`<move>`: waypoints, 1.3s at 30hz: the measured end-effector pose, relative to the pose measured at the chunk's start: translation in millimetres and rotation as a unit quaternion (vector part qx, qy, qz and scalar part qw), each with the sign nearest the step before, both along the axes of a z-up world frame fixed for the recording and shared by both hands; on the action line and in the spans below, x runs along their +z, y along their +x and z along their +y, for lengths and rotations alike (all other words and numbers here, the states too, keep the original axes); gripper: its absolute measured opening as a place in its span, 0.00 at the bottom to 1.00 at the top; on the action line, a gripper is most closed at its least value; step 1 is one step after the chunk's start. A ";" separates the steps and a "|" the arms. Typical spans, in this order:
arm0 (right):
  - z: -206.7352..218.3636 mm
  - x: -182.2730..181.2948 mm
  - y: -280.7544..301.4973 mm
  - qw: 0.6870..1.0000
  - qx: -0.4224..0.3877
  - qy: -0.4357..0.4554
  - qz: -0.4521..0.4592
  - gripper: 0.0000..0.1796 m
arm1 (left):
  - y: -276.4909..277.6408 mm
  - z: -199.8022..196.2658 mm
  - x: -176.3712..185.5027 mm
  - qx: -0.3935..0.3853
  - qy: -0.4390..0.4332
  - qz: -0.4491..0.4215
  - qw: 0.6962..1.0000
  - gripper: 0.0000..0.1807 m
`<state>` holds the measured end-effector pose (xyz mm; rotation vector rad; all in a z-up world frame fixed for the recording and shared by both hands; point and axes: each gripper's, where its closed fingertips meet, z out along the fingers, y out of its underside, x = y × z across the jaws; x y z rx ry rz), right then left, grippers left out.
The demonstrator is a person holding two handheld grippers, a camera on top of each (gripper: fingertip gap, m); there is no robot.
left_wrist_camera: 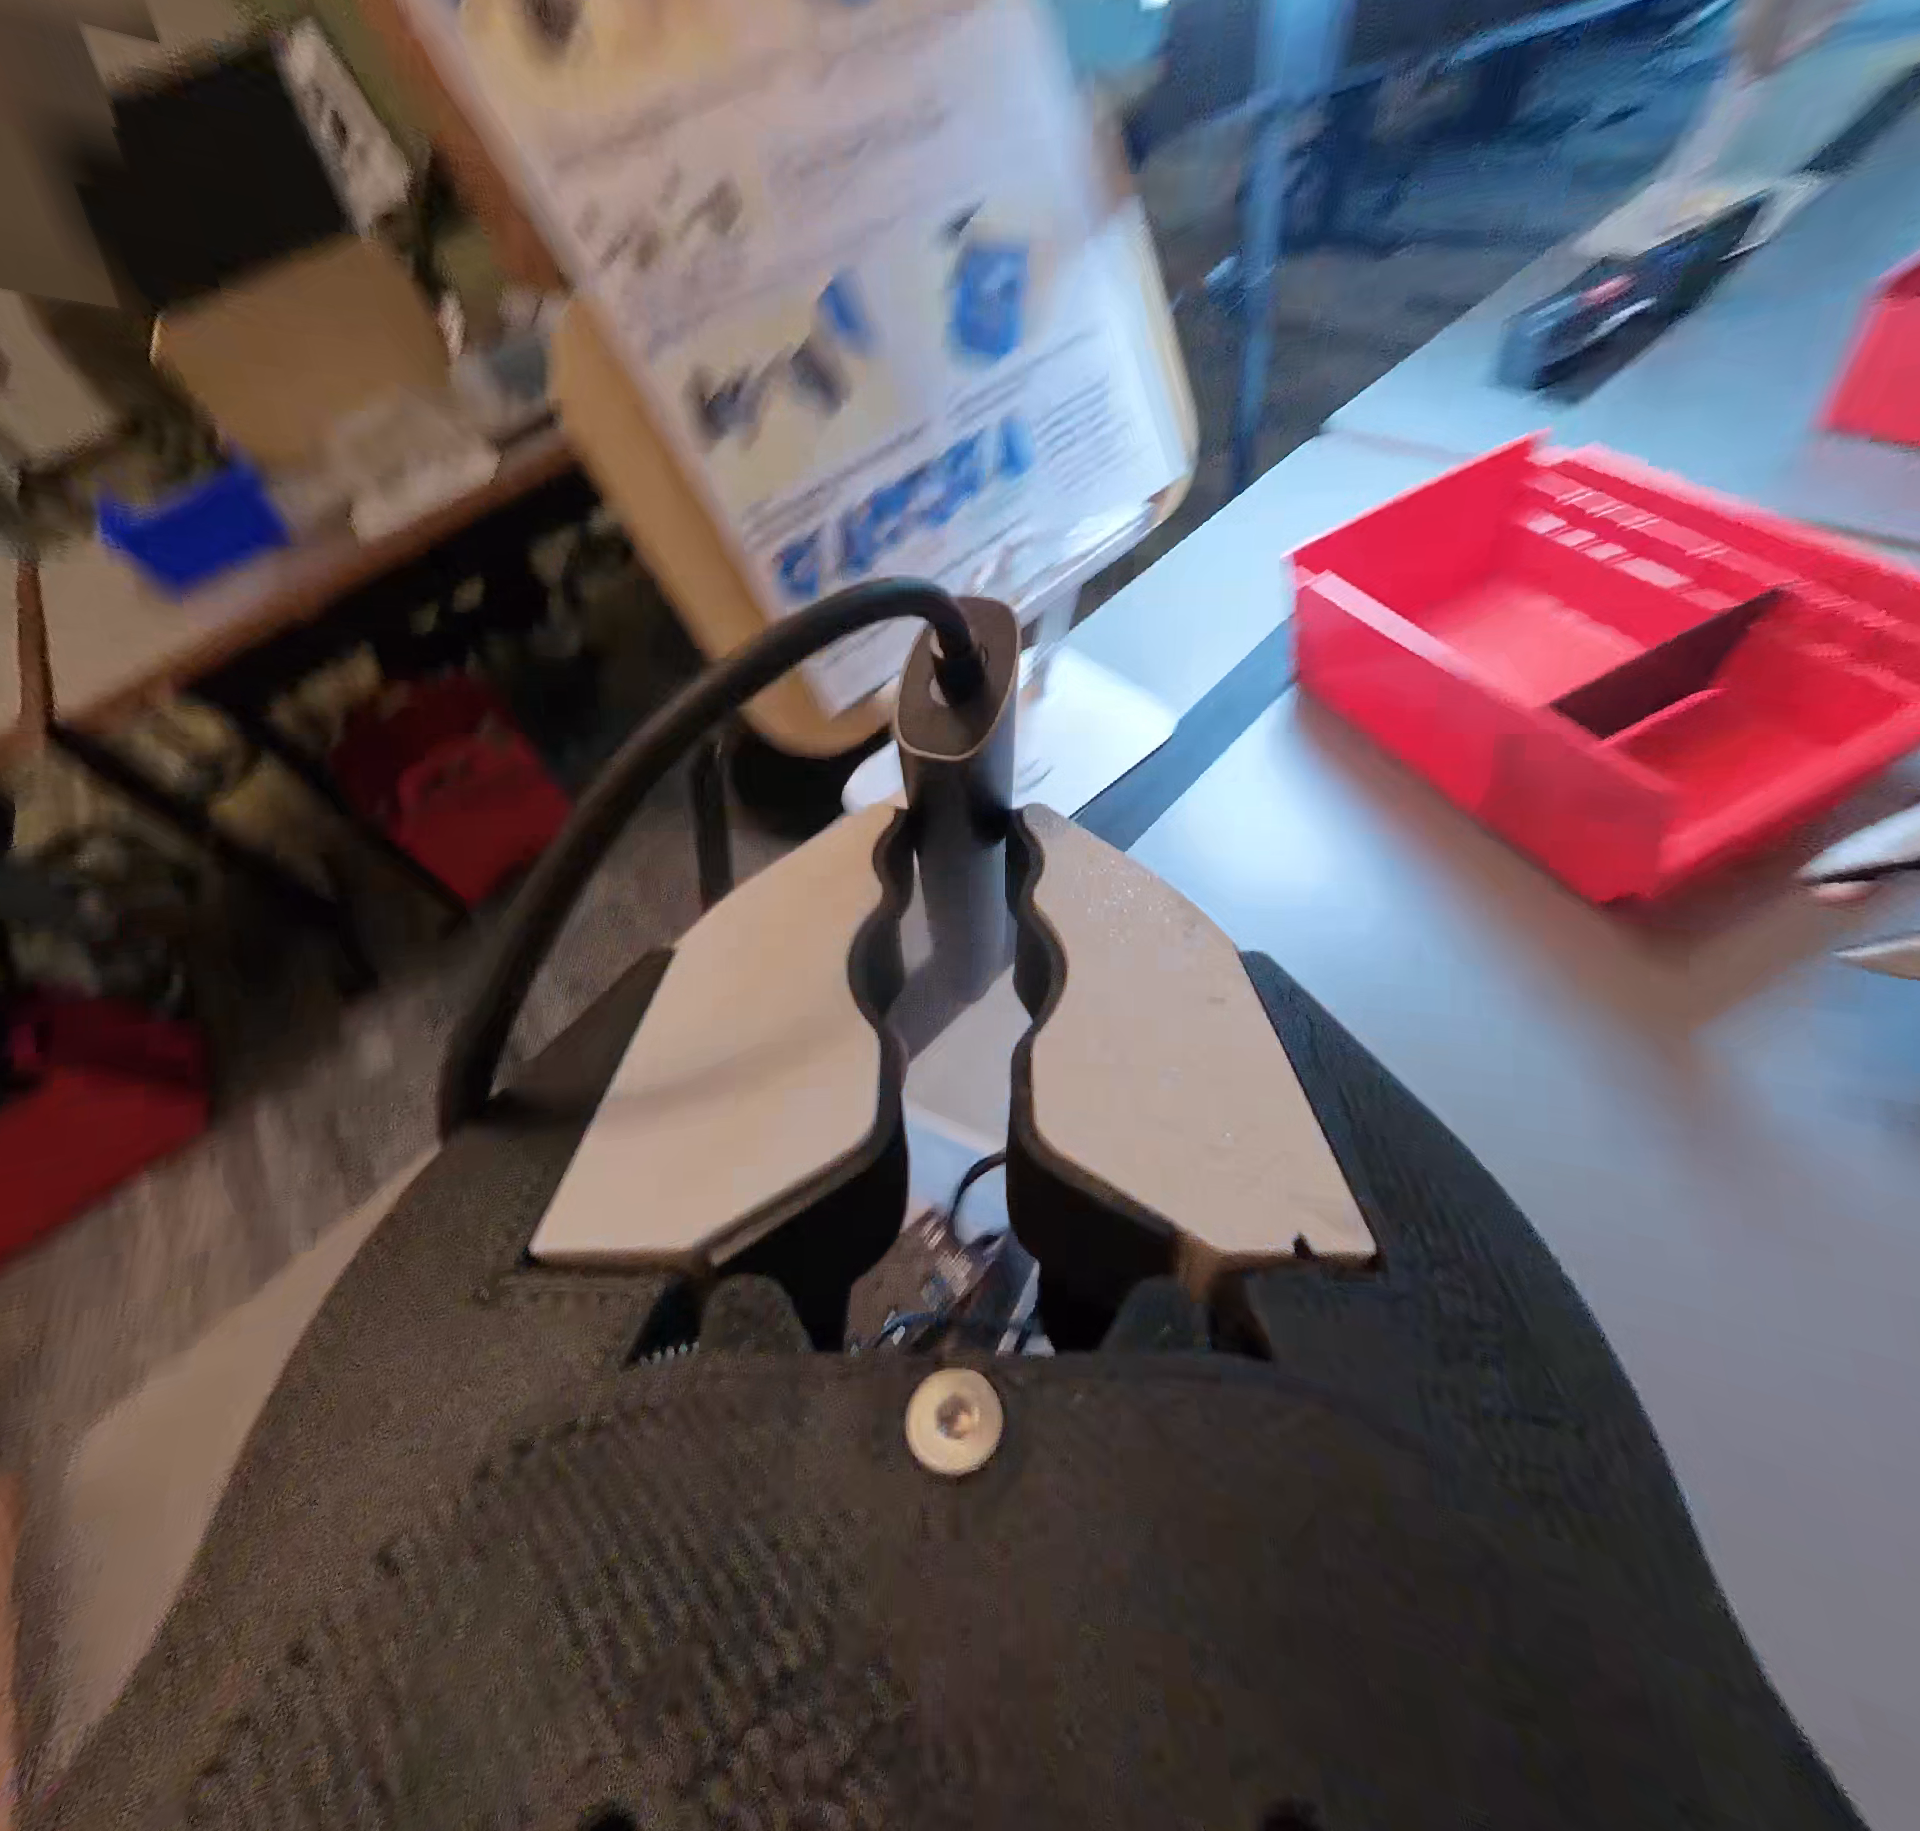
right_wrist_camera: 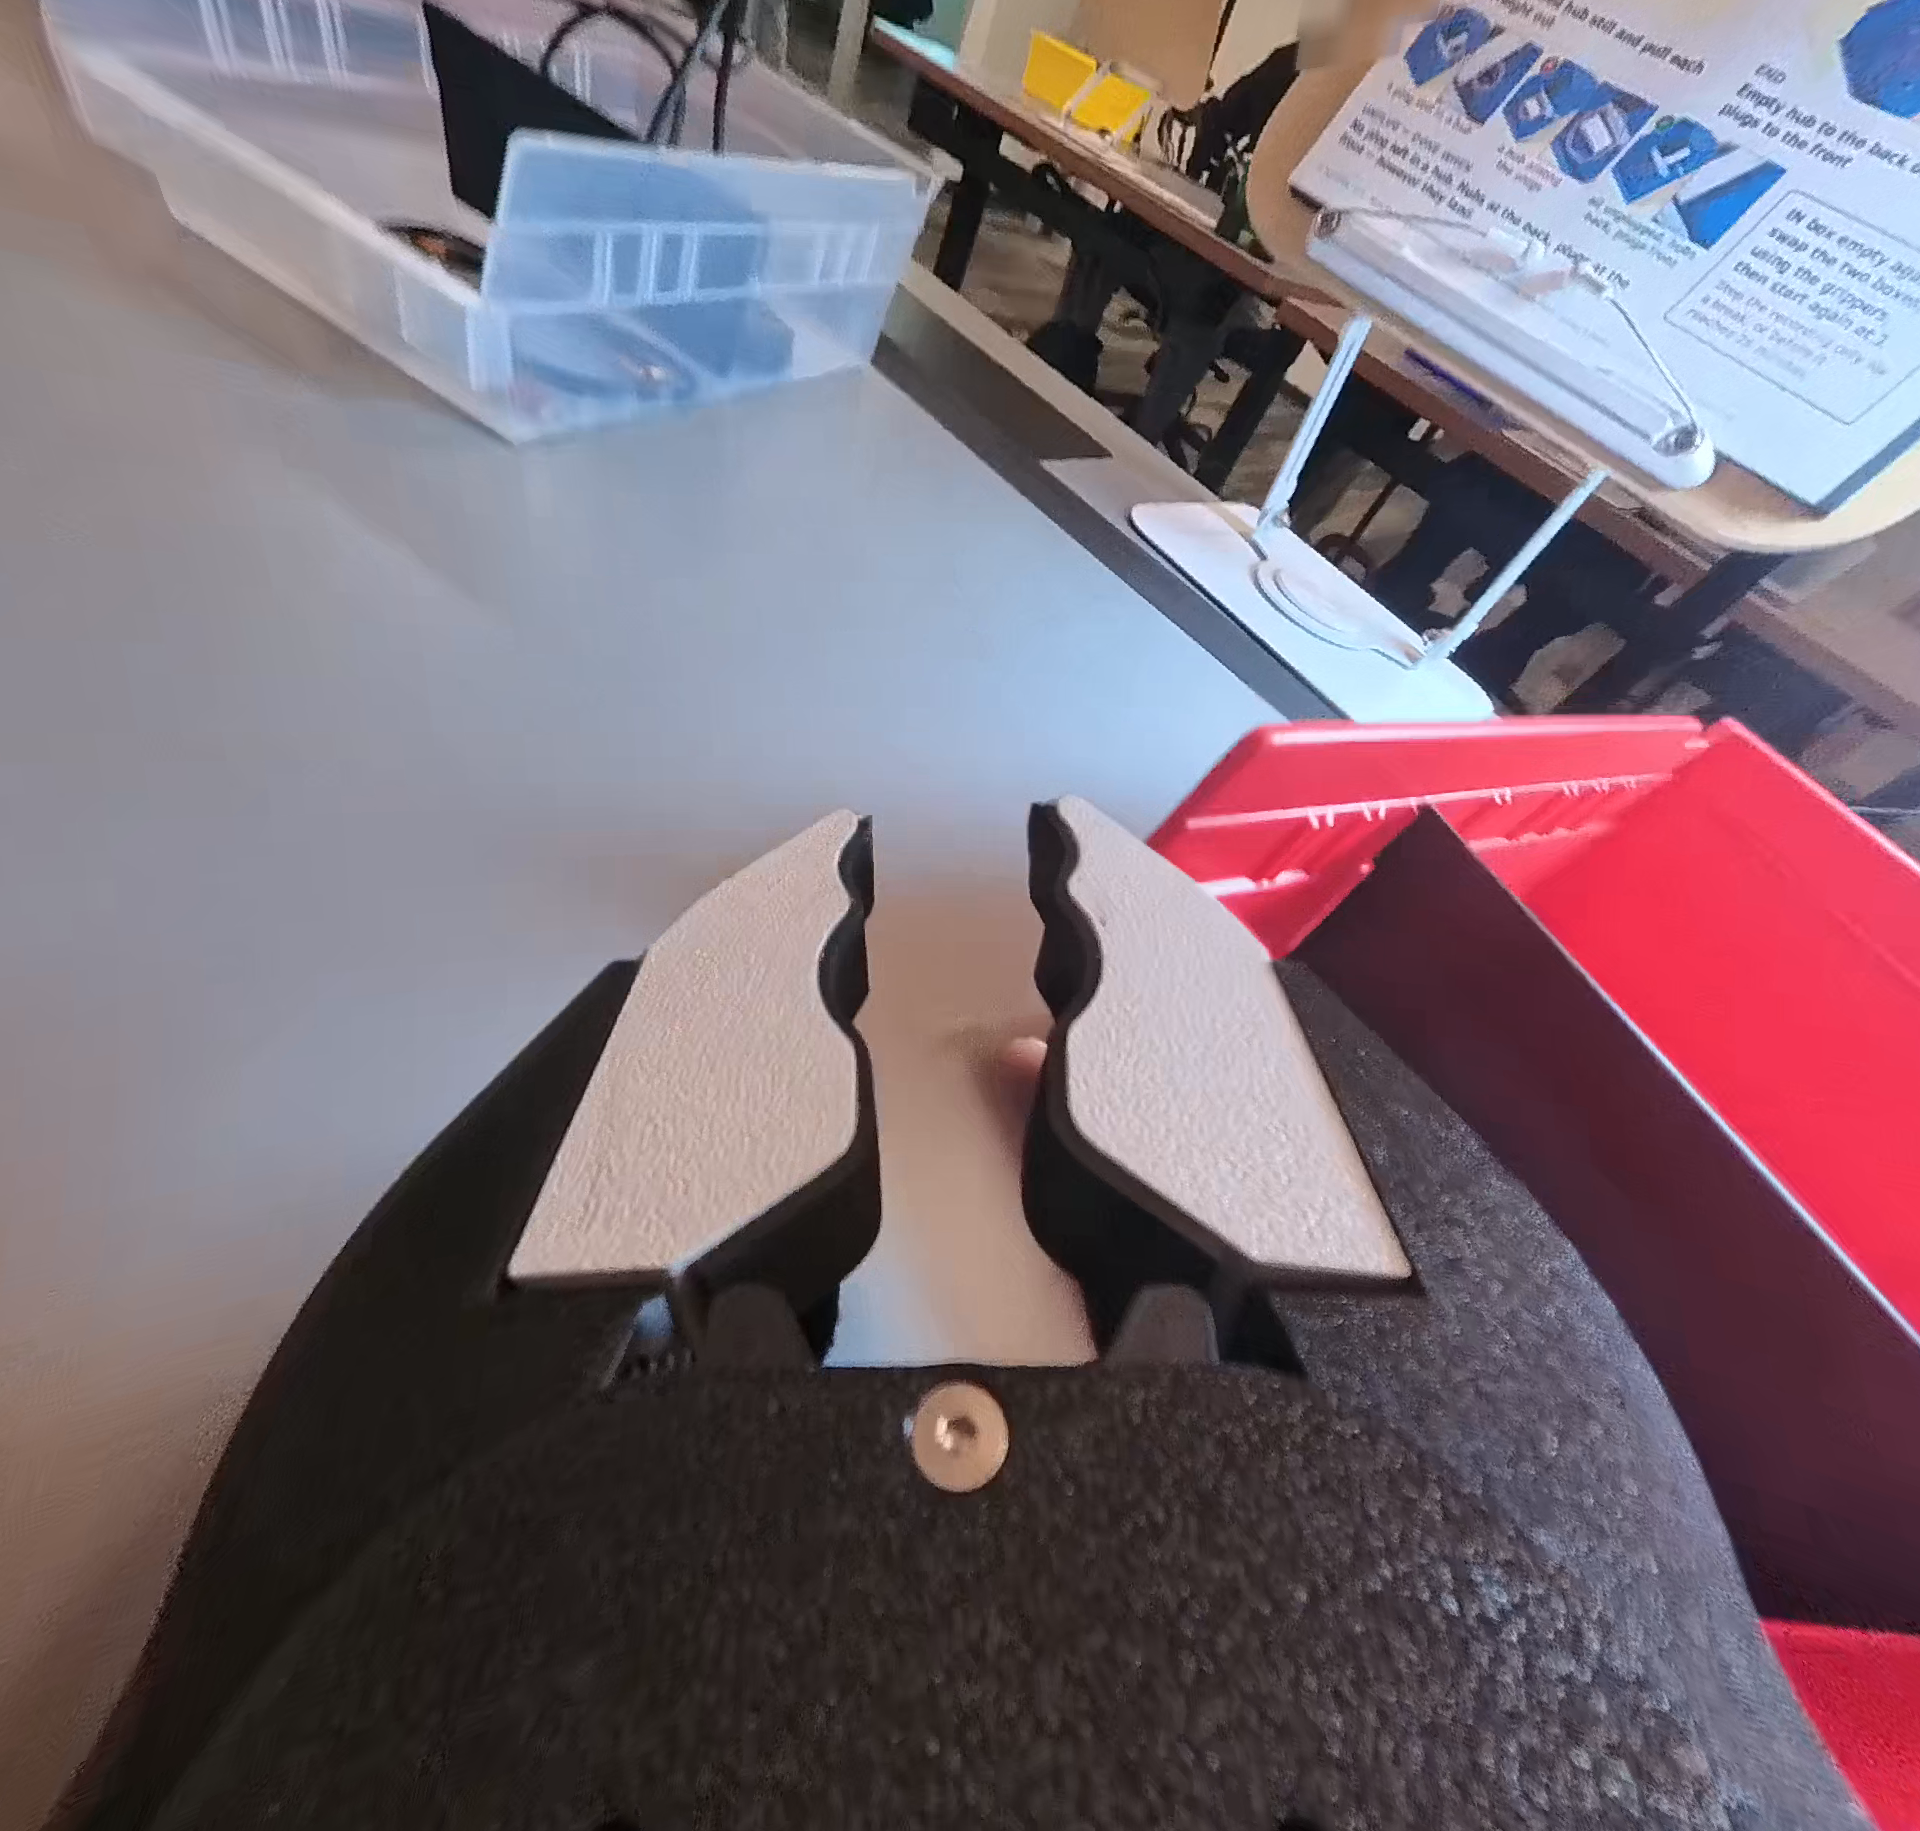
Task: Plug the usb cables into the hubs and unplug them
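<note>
Clamped between the fingers of the left claw (left_wrist_camera: 956,836), a dark grey hub (left_wrist_camera: 956,742) is held upright above the counter (left_wrist_camera: 1455,1106) edge, its black cable (left_wrist_camera: 623,794) arching off the top end and down to the left. Right of the hub, a red bin (left_wrist_camera: 1579,701) with a black divider is seen on the counter. Nothing is held by the right claw (right_wrist_camera: 951,846), whose fingers are parted over bare counter, just left of the red bin. Beyond that, a clear bin (right_wrist_camera: 582,254) holding black cables is set.

Both grippers up, level, pointing forward.
Left gripper (left_wrist_camera: 958,851): jaws nearly together, clamped on something slim. Right gripper (right_wrist_camera: 951,846): jaws parted, nothing between them.
</note>
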<state>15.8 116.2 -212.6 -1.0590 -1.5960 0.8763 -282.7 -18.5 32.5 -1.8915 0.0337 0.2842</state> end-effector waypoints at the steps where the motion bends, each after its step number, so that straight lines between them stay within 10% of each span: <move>1: -3.6 6.0 -4.5 1.000 0.005 -0.011 0.007 0.16 | 27.2 2.0 8.5 -0.030 0.019 0.010 0.999 0.09; 13: -93.7 120.9 -32.6 0.958 0.183 -0.148 0.161 0.34 | 274.3 27.2 -64.5 -0.359 0.157 -0.095 0.915 0.09; 18: -106.5 119.0 -13.7 0.899 0.280 -0.277 0.191 0.10 | 288.5 28.5 -97.5 -0.408 0.212 -0.205 0.864 0.09; 22: -83.3 114.8 -13.9 0.939 0.238 -0.177 0.173 0.10 | 274.2 37.2 -129.3 -0.407 0.090 -0.235 0.878 0.04; 29: -14.3 79.1 -22.1 0.982 0.063 0.169 0.053 0.10 | 213.1 43.0 -149.0 -0.229 0.004 0.068 0.971 0.15; 35: -57.4 31.2 -35.3 0.956 0.106 0.271 -0.031 0.10 | 230.2 53.7 -205.9 -0.230 -0.110 0.259 0.931 0.25; 39: -87.6 34.8 -32.7 0.964 0.165 0.208 -0.014 0.10 | 229.9 53.7 -238.7 -0.252 -0.152 0.309 0.904 0.11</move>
